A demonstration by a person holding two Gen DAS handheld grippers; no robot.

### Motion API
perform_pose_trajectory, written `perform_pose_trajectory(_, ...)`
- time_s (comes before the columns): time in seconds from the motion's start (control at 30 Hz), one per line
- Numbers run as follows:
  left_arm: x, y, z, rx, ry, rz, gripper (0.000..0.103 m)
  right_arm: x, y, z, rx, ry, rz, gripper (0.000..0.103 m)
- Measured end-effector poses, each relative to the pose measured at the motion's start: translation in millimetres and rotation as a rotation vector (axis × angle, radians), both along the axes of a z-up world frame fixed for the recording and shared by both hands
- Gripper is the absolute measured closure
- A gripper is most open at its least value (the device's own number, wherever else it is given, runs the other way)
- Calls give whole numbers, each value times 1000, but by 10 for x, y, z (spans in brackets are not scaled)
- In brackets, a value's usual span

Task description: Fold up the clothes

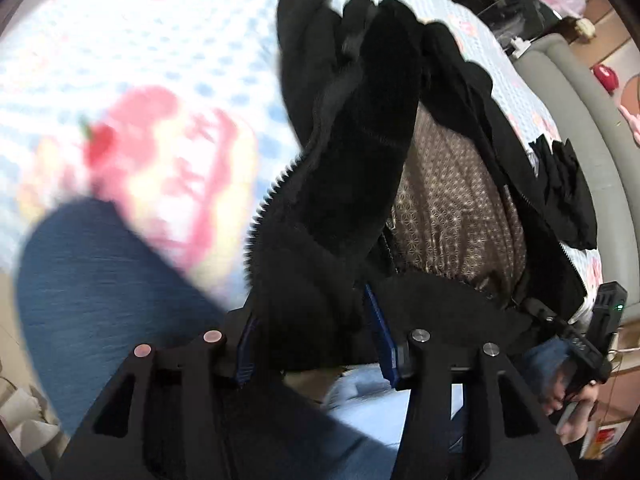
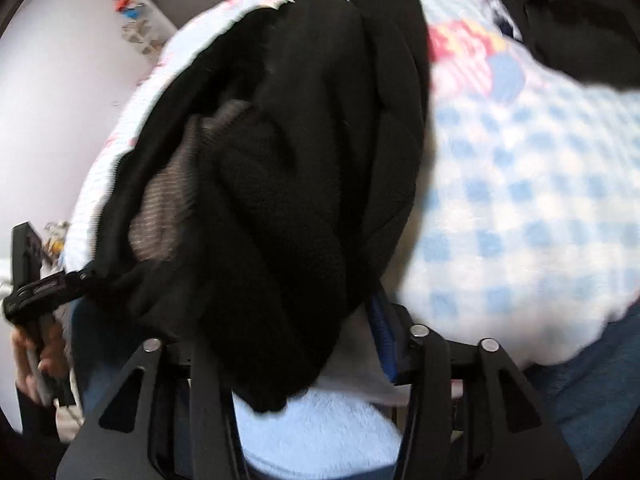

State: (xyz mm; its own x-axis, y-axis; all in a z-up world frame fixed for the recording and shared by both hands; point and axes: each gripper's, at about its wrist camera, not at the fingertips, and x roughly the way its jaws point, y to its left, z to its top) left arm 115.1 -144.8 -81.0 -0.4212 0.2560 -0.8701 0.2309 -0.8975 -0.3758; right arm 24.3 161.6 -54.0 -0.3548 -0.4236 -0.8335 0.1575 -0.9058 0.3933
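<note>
Hanging between both fingers: black jacket (image 1: 352, 168).

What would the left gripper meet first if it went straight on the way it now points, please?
The black jacket: its fleece already lies between the left gripper's jaws and fills the line ahead. The checked bedding looks to lie behind it, though depth is unclear.

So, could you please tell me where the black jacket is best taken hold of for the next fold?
Probably the zipper edge of the black jacket. It forms a firm, raised ridge standing clear of the checked sheet and runs toward the left tool. Come in from the near side so one finger slips under it; the bunched fleece elsewhere looks too bulky.
</note>
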Motion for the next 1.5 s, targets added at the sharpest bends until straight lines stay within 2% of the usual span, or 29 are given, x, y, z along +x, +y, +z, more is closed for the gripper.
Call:
perform_pose_trajectory(0.1,96,-132,248,18,156,6,55,-33,111,358,28,82,3,55)
perform_pose_trajectory(0.2,-100,93,419,42,281,-82,55,-85,212,752,21,201,1,49)
perform_pose_trajectory(0.27,-359,369,372,39,305,-158,55,14,220,977,-1,275,33,47)
perform_pose_trajectory(0.33,-500,627,287,11,294,-238,55,-66,80,1017,12,282,75,47)
perform_pose_trajectory(0.4,-732,943,107,-68,280,-295,55,-289,-197,895,-17,262,132,46)
perform_pose_trajectory(0.47,-886,1071,-110,-142,210,-295,55,-413,-461,716,-52,241,190,48)
perform_pose_trajectory(0.53,-1019,1108,-450,-195,88,-282,55,-482,-682,330,20,204,206,48)
perform_pose_trajectory(0.57,-971,1104,-550,-214,55,-291,55,-588,-781,82,72,177,218,50)
perform_pose_trajectory(0.63,-779,1081,-646,-255,41,-324,56,-708,-897,-326,163,107,228,52)
perform_pose_trajectory(0.67,-675,1063,-664,-270,32,-338,57,-676,-869,-414,166,100,226,53)
perform_pose_trajectory(0.7,-577,1028,-643,-267,20,-342,57,-639,-841,-491,169,96,226,53)
perform_pose_trajectory(0.8,-356,887,-561,-215,-17,-337,59,-461,-744,-456,193,127,257,53)
perform_pose_trajectory(0.9,-315,774,-470,-157,-33,-324,59,-491,-617,-409,182,104,267,53)
perform_pose_trajectory(1.0,-377,727,-288,-107,45,-321,59,-619,-483,-293,144,83,236,53)
perform_pose_trajectory(1.1,-505,744,-117,-77,143,-322,58,-712,-396,5,113,174,206,50)
perform_pose_trajectory(1.17,-644,809,-158,-78,128,-322,55,-852,-349,114,143,244,175,40)
perform_pose_trajectory(1.23,-709,850,-452,-70,28,-312,55,-1059,-352,-45,169,209,177,40)
perform_pose_trajectory(1.27,-726,857,-602,-65,-22,-307,56,-1095,-331,-214,159,143,176,41)
perform_pose_trajectory(1.3,-712,844,-674,-50,-38,-303,58,-1131,-310,-384,150,77,175,43)
perform_pose_trajectory(1.33,-665,810,-663,-26,-16,-301,58,-1156,-287,-540,139,18,174,45)
perform_pose_trajectory(1.37,-639,769,-639,4,-7,-300,58,-1085,-249,-581,121,17,173,45)
perform_pose_trajectory(1.43,-721,687,-519,66,-6,-301,58,-1043,-257,-449,109,44,187,43)
perform_pose_trajectory(1.5,-842,619,-354,110,12,-305,58,-1162,-278,-190,32,75,234,43)
